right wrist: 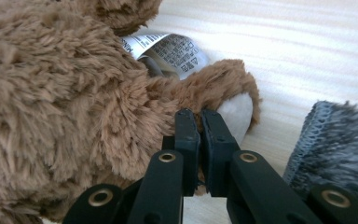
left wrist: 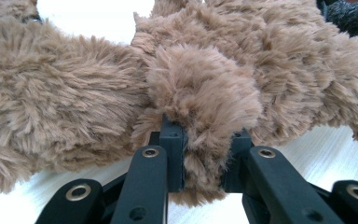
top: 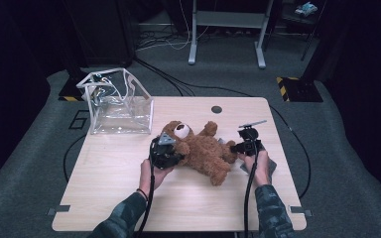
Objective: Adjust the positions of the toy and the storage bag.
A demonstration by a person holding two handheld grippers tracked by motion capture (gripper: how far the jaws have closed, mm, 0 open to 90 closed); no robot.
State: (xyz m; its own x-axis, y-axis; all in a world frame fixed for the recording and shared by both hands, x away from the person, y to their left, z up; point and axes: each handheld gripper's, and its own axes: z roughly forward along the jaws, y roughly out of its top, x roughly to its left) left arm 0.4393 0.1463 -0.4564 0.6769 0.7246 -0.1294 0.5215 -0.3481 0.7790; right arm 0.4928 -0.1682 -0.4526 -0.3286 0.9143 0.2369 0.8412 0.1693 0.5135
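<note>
High view: teddy bear (top: 203, 151) lying mid-table between both grippers; left gripper view: left gripper (left wrist: 205, 156) pinching a furry limb; right gripper view: right gripper (right wrist: 199, 140) pressed nearly together on the paw edge.

Left tool (left wrist: 200, 154) pads buried in teddy bear (top: 203, 148) fur, contact faces hidden. Right tool (right wrist: 200, 140) tips sunk in fur beside the foot; can't tell what's pinched. Care tag (right wrist: 170, 51) half tucked under a limb (print too small to read). Grey fabric (right wrist: 335, 144) cut off by the frame edge.
</note>
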